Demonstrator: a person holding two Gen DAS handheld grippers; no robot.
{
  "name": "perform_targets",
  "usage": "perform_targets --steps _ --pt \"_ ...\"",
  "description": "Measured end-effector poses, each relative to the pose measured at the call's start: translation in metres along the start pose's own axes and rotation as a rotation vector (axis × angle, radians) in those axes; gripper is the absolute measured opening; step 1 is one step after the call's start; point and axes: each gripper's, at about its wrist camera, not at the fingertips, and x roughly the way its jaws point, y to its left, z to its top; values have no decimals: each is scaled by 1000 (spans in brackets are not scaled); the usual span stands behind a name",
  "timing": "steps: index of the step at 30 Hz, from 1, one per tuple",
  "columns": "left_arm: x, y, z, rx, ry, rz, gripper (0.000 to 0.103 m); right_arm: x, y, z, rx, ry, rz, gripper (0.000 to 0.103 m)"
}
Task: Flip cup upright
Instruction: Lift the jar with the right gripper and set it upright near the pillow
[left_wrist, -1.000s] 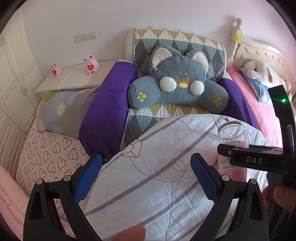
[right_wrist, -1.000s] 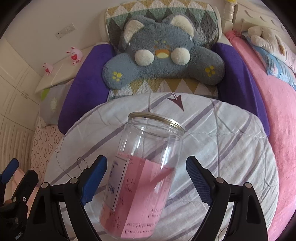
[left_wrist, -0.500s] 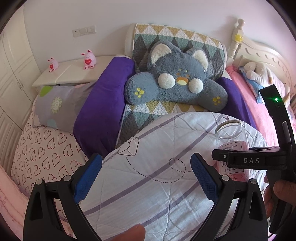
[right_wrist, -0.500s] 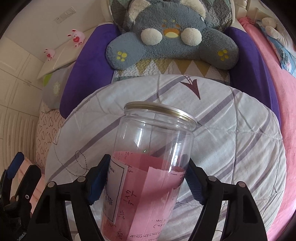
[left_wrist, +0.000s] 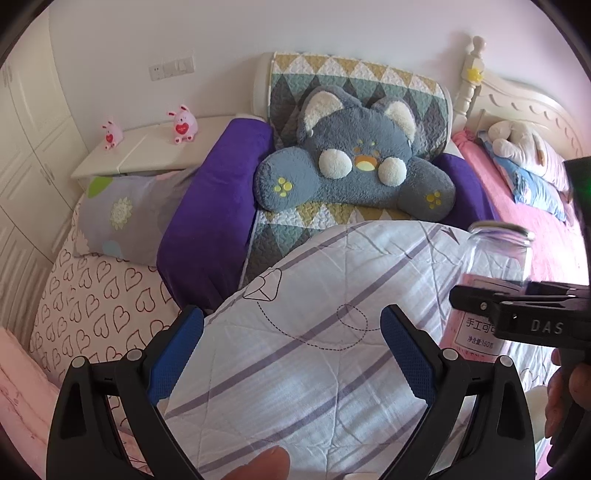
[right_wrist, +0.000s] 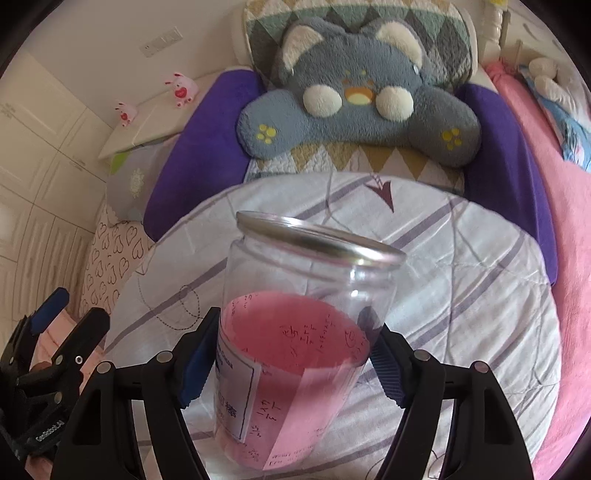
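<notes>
A clear plastic cup (right_wrist: 295, 332) with a metal rim and a pink paper label stands mouth-up, leaning a little, on the striped white quilt (right_wrist: 461, 295). My right gripper (right_wrist: 291, 354) is shut on it, the blue pads (right_wrist: 197, 358) pressing both sides of the label. Whether its base touches the quilt is hidden. In the left wrist view the cup (left_wrist: 495, 258) sits at the right edge, held by the right gripper (left_wrist: 517, 314). My left gripper (left_wrist: 291, 350) hangs open over the quilt (left_wrist: 314, 295), well left of the cup, with nothing between its fingers.
A grey cat cushion (right_wrist: 354, 96) leans on a patterned headboard pad behind the quilt, flanked by purple bolsters (right_wrist: 199, 147). A pink blanket (right_wrist: 569, 240) lies to the right. A white shelf (left_wrist: 147, 151) with pink toys sits far left. A hand (left_wrist: 569, 387) holds the right gripper.
My right gripper went from open around the cup to shut on it. The cup now leans slightly and fills more of the right wrist view. The left gripper stayed open.
</notes>
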Motion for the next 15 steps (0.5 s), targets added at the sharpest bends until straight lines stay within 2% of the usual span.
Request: perform_targets --steps 5,7,9,15 --pt "-11 -8 -3 16 -12 8 98 -25 8 -11 -47 -101 -31 74" --pt "-15 -11 -5 25 -16 12 98 -31 15 -19 -95 -150 -101 74" --pt "-19 -13 -8 32 -17 17 98 -34 21 -27 -133 -180 -136 73" --pt "-30 -17 -19 43 -23 30 98 -17 26 -46 -197 -155 -174 73"
